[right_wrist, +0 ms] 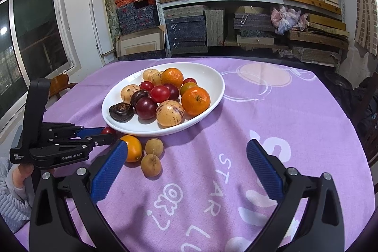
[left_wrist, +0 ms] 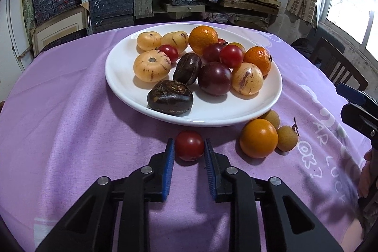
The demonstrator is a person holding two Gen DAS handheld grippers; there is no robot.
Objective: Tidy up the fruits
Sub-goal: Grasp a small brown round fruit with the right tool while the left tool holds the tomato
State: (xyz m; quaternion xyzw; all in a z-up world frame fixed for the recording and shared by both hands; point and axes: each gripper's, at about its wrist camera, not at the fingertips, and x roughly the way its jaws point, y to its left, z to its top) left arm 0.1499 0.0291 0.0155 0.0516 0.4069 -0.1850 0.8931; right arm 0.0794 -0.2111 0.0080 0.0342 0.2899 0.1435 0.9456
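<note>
1. Tomato [left_wrist: 189, 145] sits on the cloth [left_wrist: 70, 110], just in front of the plate's [left_wrist: 118, 77] near rim; roughly round, so no long axis to line up with.
2. We have the left gripper [left_wrist: 189, 152] closed on it; blue pads touch it on both sides, tomato near the fingertips, not deep in the jaws; the right wrist view shows the same grip side-on [right_wrist: 107, 131].
3. From the grip, the plate lies straight ahead and slightly up over the rim; in our judgement that is the relation the next move turns on: lift, carry forward, clear the rim.
4. Free spot on the plate looks to be front-left, beside the dark fruit [left_wrist: 170, 97].
5. Right gripper [right_wrist: 186, 169] is wide open, holding nothing; it hangs over the cloth, nearer the orange fruit [right_wrist: 133, 148] and the two brown ones [right_wrist: 151, 163] than the left is; we would leave those to the right.
</note>
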